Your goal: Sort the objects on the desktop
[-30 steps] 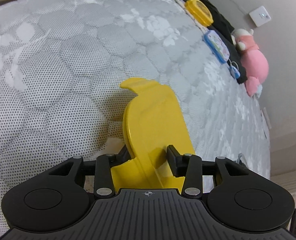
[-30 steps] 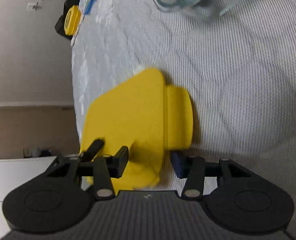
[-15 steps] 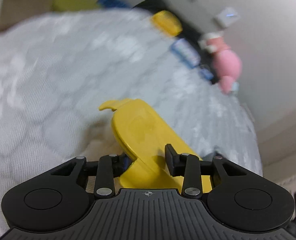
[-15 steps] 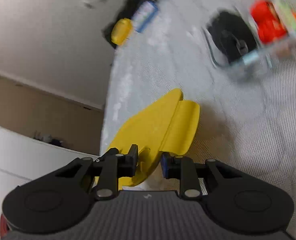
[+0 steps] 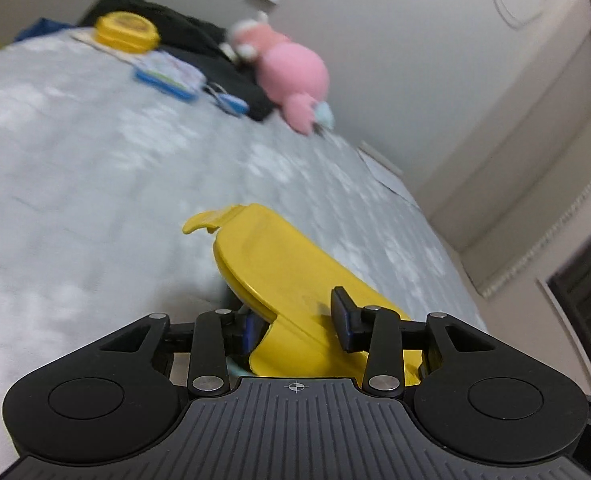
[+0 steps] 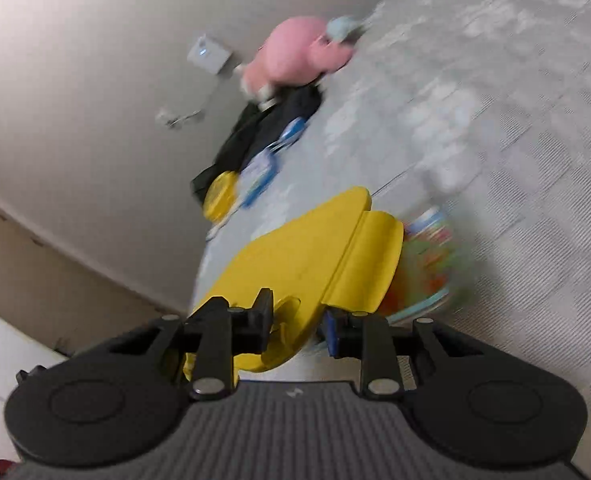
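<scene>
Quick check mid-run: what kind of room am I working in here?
Probably a bedroom, not a desk: the surface is a quilted grey mattress, a pink plush toy lies by the wall, and dark clothing is piled beside it.

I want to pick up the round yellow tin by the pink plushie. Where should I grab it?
The round yellow tin lies flat on the bed, so probably come from above and pinch across its rim. The black cloth crowds its far side, so approach from the open near side.

I can read no text or numbers in either view; the print on the small blue card [image 5: 167,74] is blurred.
</scene>
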The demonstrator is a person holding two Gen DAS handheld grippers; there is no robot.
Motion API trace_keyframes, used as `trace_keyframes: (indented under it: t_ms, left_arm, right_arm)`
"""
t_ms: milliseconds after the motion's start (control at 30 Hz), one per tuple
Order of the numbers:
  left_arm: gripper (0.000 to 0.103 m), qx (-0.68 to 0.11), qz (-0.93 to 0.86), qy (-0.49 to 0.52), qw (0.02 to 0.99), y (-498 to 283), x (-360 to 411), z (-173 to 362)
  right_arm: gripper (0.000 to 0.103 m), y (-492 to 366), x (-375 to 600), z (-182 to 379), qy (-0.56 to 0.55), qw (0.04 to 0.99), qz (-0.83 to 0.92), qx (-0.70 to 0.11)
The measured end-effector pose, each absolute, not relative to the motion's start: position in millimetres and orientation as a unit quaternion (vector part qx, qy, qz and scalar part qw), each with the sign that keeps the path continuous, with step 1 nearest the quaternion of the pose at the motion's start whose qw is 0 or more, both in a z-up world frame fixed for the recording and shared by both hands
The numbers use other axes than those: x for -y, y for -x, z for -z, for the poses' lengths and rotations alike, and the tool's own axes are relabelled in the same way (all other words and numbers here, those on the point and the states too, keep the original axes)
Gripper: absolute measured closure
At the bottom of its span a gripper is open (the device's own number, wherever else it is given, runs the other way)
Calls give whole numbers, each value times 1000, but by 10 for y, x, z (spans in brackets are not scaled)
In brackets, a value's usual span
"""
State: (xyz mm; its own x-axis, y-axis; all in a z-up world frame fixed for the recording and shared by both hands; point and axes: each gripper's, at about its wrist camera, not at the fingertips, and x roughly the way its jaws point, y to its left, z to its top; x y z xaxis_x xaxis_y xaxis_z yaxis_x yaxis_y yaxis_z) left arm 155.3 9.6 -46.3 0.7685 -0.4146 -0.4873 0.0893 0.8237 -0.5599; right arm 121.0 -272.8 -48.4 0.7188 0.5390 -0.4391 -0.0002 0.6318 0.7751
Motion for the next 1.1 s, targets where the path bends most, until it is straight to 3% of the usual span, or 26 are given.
trace_keyframes:
  t_ms: [100,300,467,600,700,733,800,900,967,1100]
  left_arm:
    - [48,-332,162,260,892,-1642,9,678]
    - [56,-350,157,255,888,-1708,-179,620]
    - [53,-387,150,293,861,-1822,-336,707]
    - [45,-435,154,265,847,-1896,-316,730]
    - [18,-474,172,260,823,-1896,-383,727]
    - [17,-483,181,283,809,-1906,-459,769]
    - [18,-496,194,336,777,-1930,-627,860]
    - [18,-488,142,359,783,-2012,-830,946]
    - [19,-488,102,318,806,-2110,-808,969]
    - [27,-494,140,309,801,-2259,-609,1049]
  right_arm:
    - [73,-1315,2893,588,-366,856,-138,-338]
    - [72,-1477,3021,804,-346,873,-91,-332]
    - [72,-1513,2920,848,-344,876,-104,-321]
    - [66,-1493,2736,835,-279,901,-103,-317]
    - [58,-1480,2668,856,-254,903,-109,-329]
    - [57,-1483,2674,863,-257,900,-111,-334]
    - [56,-1474,2725,864,-279,892,-114,-338]
    - [47,-1438,2879,871,-338,874,-114,-330]
    - [28,-1410,2960,878,-362,869,-95,-323]
    - [27,-1403,3017,882,-349,879,-45,-322]
